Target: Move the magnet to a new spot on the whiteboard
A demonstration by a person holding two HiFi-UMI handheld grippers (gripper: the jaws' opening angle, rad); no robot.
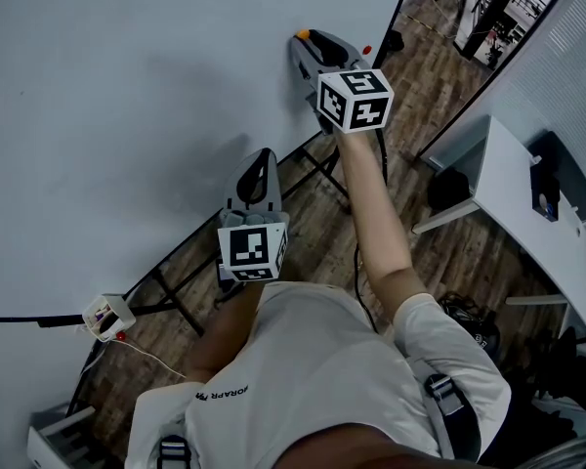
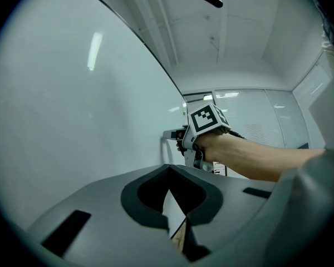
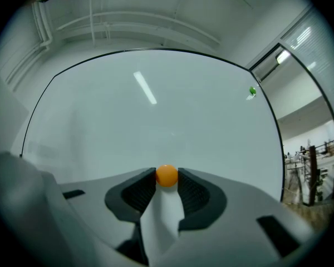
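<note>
1. Head view: the whiteboard (image 1: 127, 106) is filling the upper left, with a wooden floor (image 1: 303, 228) and a white desk (image 1: 508, 179) lying beyond its edge. The right gripper (image 1: 307, 40) is reaching to the board on an outstretched arm, and an orange magnet (image 1: 302, 36) is showing at its tip. The left gripper (image 1: 262, 157) is hanging nearer the body, close to the board but working on nothing
2. Left gripper view: the board is curving away on the left under a pale ceiling. This gripper's jaws are meeting at their tips with nothing between them. Ahead, the right gripper is putting its nose to the board
3. Right gripper view: the board is taking up nearly everything, with a small green dot (image 3: 252, 92) sitting near its right edge. The jaws are standing fairly wide yet clamping the magnet from both sides, and it is looking to be against the board face. So the grasp is looking done. Carrying the magnet to a fresh spot and letting go are remaining, and the pictures are not telling whether it is off its first spot
</note>
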